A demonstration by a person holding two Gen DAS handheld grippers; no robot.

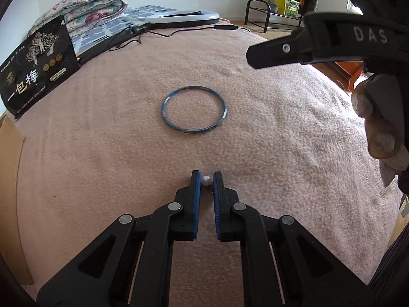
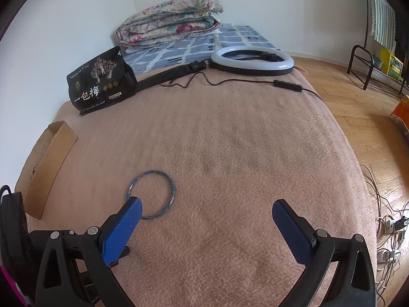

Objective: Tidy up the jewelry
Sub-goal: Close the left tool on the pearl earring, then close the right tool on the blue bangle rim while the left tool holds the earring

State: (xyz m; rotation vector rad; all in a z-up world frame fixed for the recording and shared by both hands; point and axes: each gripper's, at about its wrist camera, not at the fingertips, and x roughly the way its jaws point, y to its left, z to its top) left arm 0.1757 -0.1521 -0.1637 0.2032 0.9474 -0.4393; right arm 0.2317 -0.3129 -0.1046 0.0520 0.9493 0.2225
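A small white pearl [image 1: 206,180] on a thin wire sits between the blue pads of my left gripper [image 1: 206,173], which is shut on it just above the pink blanket [image 1: 281,128]. Beyond it a blue bangle [image 1: 194,131] lies flat on the blanket. In the right wrist view, my right gripper [image 2: 207,202] is wide open with nothing between its fingers, and its left finger [image 2: 122,227] overlaps the bangle [image 2: 173,186]. One black finger [image 1: 276,51] of the right gripper shows at the upper right of the left wrist view.
A black snack bag [image 2: 101,81] stands at the back left, by a cardboard flap [image 2: 48,163]. A ring light [image 2: 251,60] with its cable and a folded floral quilt [image 2: 168,20] lie at the far end. A person's hand [image 1: 375,128] is at right. Wooden floor [image 2: 358,107] borders the bed.
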